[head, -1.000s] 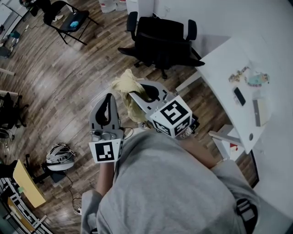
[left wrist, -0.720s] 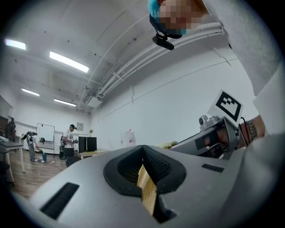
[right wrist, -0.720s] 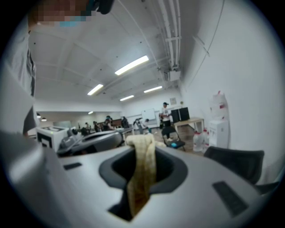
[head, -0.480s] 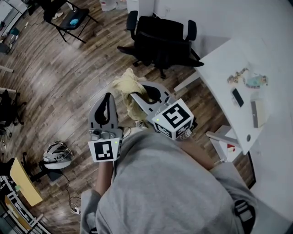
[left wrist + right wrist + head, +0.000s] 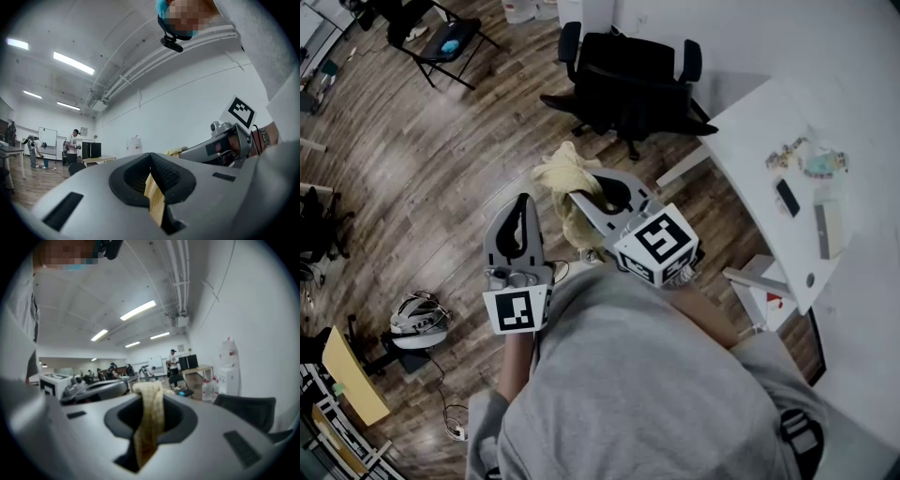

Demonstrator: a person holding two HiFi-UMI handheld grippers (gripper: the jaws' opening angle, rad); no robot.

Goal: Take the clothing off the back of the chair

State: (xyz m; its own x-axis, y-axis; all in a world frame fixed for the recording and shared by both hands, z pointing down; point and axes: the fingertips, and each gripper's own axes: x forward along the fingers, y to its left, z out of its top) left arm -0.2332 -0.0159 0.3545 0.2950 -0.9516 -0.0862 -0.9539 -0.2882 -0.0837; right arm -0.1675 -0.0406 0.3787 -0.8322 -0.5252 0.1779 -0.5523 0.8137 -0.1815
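R gripper (image 5: 578,198): I pinched clothing (image 5: 561,176), hung clear of chair (image 5: 628,80).
L gripper (image 5: 523,202): pinched a strip too, prob. sharing wt.

grippers (image 5: 523,199) (image 5: 574,195): 2 | yellow garment (image 5: 558,173): 1 | office chair (image 5: 628,84): 1 (black) | folding chair (image 5: 441,42): 1 | white table (image 5: 750,131): 1

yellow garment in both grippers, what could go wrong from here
Only a narrow strip of the yellow garment sits in the left gripper jaws, so it could slip out. The rest bunches loose at the right gripper and hangs down, so it might drag on the wooden floor.
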